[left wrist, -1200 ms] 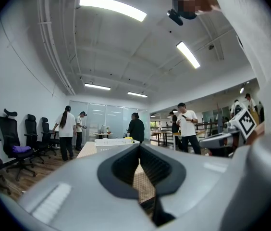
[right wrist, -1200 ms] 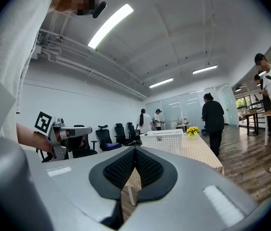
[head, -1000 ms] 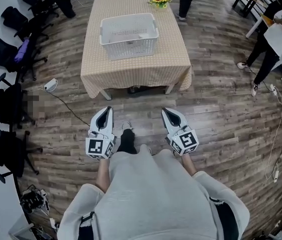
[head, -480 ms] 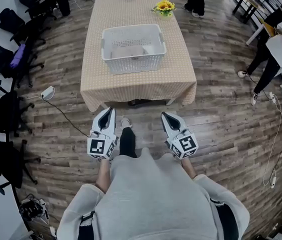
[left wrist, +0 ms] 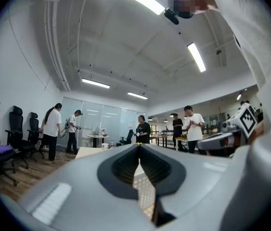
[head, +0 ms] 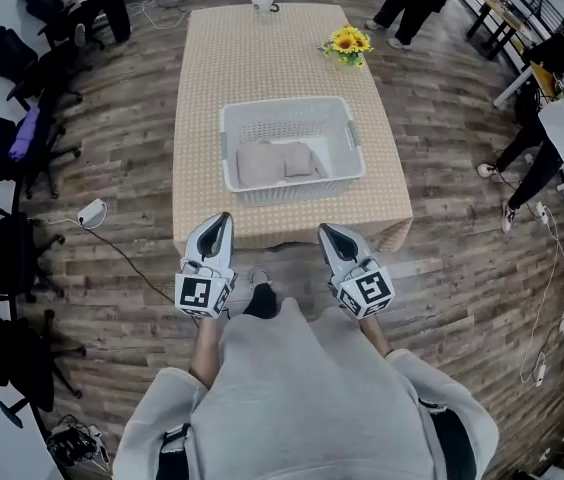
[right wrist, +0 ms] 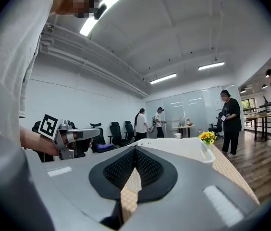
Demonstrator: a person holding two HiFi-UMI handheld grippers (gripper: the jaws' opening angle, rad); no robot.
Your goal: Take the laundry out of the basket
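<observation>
A white slatted laundry basket stands on the table with the checked cloth. Pale folded laundry lies in its bottom. My left gripper and right gripper are held side by side at the table's near edge, short of the basket, both pointing level toward it. Each is shut with nothing between its jaws. In the left gripper view the left gripper has its tips together over the tablecloth. From the right gripper the basket shows just ahead.
Yellow flowers and a white cup stand at the table's far end. Black office chairs line the left side, with a cable and plug block on the wooden floor. People stand at the right and behind the table.
The person has walked up to the table: table and basket have come much nearer, and both shut grippers have gone from over the floor to the table's near edge.
</observation>
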